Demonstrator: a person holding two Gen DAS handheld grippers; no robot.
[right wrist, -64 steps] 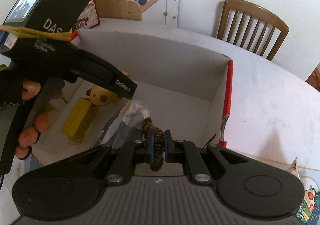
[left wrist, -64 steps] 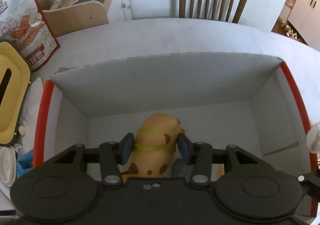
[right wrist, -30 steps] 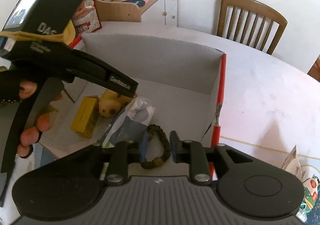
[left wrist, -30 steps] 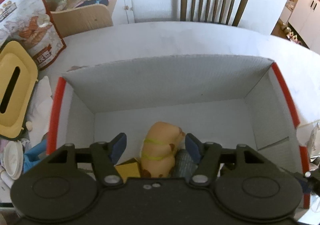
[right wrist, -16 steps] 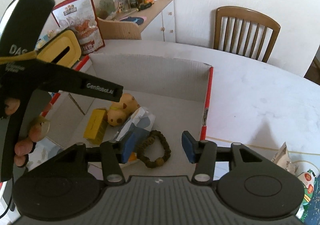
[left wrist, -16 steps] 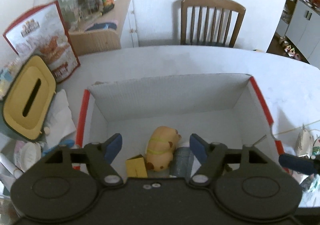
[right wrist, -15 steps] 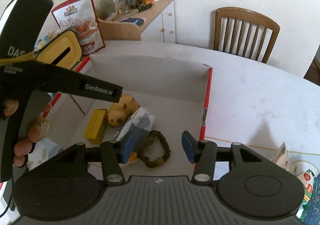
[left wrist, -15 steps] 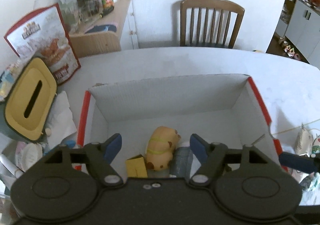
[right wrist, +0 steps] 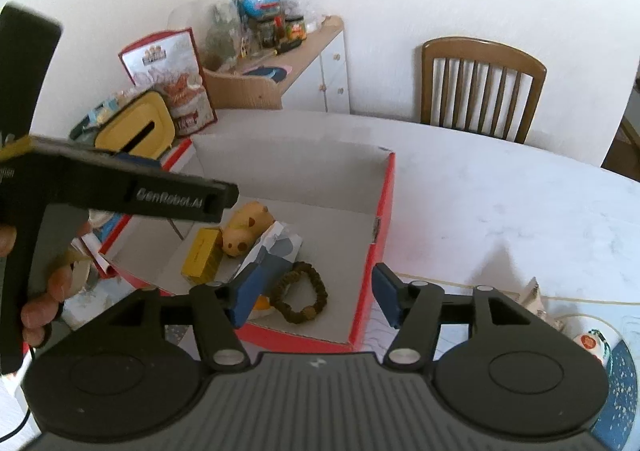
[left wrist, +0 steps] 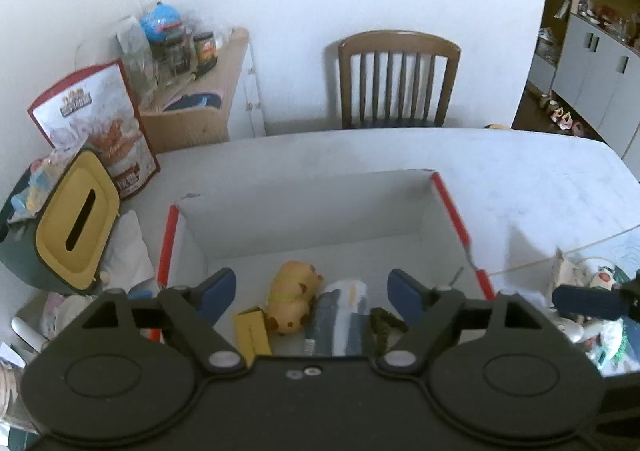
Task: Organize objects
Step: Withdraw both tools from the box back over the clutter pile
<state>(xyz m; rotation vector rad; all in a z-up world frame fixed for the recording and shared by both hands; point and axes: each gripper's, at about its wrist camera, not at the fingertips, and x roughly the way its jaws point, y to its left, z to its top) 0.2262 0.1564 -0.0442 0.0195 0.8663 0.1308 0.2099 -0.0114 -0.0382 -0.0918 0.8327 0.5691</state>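
A white cardboard box (left wrist: 452, 207) with red edges stands on the table. On its floor lie an orange spotted toy (left wrist: 294, 299), a small yellow carton (left wrist: 252, 335), a white-and-blue pouch (left wrist: 340, 315) and a brown bead bracelet (left wrist: 384, 325). My left gripper (left wrist: 311, 289) hangs above the box's near side, jaws opening, nothing between the pads. My right gripper (right wrist: 316, 293) hovers over the near right corner of the box (right wrist: 386, 203), jaws also opening and empty. The bracelet (right wrist: 300, 293) lies below them beside the pouch (right wrist: 276, 247), the toy (right wrist: 246, 227) and the carton (right wrist: 202, 255).
Left of the box stand a tissue holder with a yellow lid (left wrist: 76, 223) and a red-and-white snack bag (left wrist: 96, 123). A wooden chair (left wrist: 396, 83) is behind the white table (left wrist: 520, 179). Small packets (right wrist: 592, 343) lie at the right. A person's hand (right wrist: 40, 303) grips the left tool.
Both grippers have risen and drawn back from the box while their jaws widened. The left let go of the toy and the right let go of the bracelet, which rest on the box floor.
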